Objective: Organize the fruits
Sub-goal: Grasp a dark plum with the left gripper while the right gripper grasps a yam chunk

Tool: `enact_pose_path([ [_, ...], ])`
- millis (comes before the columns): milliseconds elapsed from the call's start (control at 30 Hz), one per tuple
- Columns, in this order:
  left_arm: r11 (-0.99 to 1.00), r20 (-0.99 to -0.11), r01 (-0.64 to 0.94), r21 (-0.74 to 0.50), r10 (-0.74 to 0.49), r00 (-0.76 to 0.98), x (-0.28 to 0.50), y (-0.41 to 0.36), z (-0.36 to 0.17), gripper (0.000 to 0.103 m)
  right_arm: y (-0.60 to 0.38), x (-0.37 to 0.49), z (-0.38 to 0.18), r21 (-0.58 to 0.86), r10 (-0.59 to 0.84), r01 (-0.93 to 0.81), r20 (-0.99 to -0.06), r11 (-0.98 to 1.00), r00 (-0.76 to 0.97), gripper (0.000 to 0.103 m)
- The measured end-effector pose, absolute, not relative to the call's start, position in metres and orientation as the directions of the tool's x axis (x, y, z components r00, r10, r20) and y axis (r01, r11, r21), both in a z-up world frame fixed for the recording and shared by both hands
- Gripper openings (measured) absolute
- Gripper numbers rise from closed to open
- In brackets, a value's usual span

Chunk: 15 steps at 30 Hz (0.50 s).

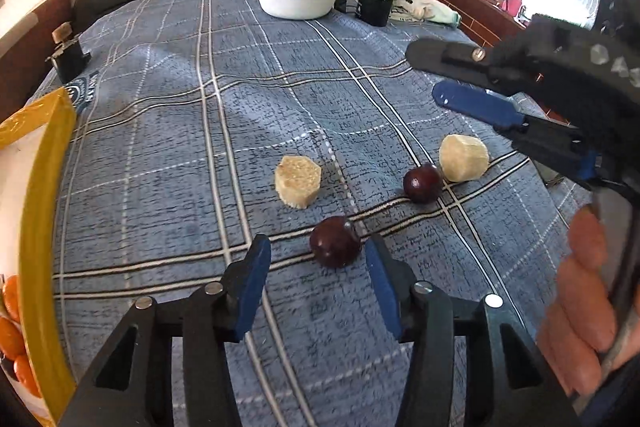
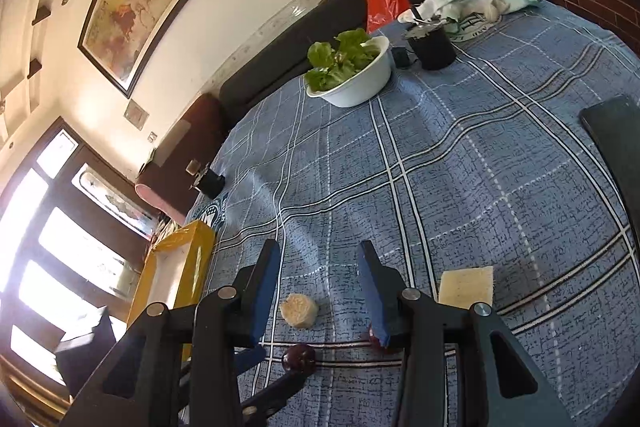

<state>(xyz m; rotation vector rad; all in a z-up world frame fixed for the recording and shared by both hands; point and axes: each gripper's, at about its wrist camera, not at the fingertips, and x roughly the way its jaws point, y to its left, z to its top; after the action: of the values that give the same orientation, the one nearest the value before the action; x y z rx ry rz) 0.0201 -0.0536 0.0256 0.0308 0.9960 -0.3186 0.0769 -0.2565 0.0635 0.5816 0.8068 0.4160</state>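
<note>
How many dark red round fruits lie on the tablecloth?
2. One dark red fruit lies between the left gripper fingers; the other touches the right pale chunk. None seems hidden.

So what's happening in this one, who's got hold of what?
A person works over a blue plaid tablecloth with a hand-held gripper in each hand. The left hand-held gripper is open, its jaws standing either side of a dark red plum without pressing it. The right hand-held gripper hovers empty above a second plum and a pale cut fruit chunk; another chunk lies apart. A yellow-rimmed tray with orange fruit sits at the left.
</note>
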Motion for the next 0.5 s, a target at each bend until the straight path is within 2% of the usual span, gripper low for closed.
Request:
enact_pose_path([
  [33,0.953,-0.831,0.28,-0.117,-0.249,0.498,0.022,-0.056,0.023,0.04,-0.257,0.077,0.064,0.628,0.553,-0.129,-0.547,0.768,0.628,0.044],
  [133,0.952,-0.833,0.287,-0.101,-0.239,0.499,0.027,-0.064,0.019,0.039,-0.257,0.076,0.064,0.631,0.557,-0.131,-0.544,0.765,0.628,0.044],
  [267,0.956,-0.822,0.281,-0.081,-0.224,0.524,0.028,-0.066,0.019,0.026,-0.256,0.075,0.066,0.627,0.56,-0.142,-0.542,0.766,0.626,0.044],
  [500,0.968,-0.811,0.213,-0.133,-0.229,0.537,0.025,-0.026,0.022,0.026,-0.246,0.078,0.059,0.606,0.567,-0.16,-0.574,0.779,0.59,0.045],
])
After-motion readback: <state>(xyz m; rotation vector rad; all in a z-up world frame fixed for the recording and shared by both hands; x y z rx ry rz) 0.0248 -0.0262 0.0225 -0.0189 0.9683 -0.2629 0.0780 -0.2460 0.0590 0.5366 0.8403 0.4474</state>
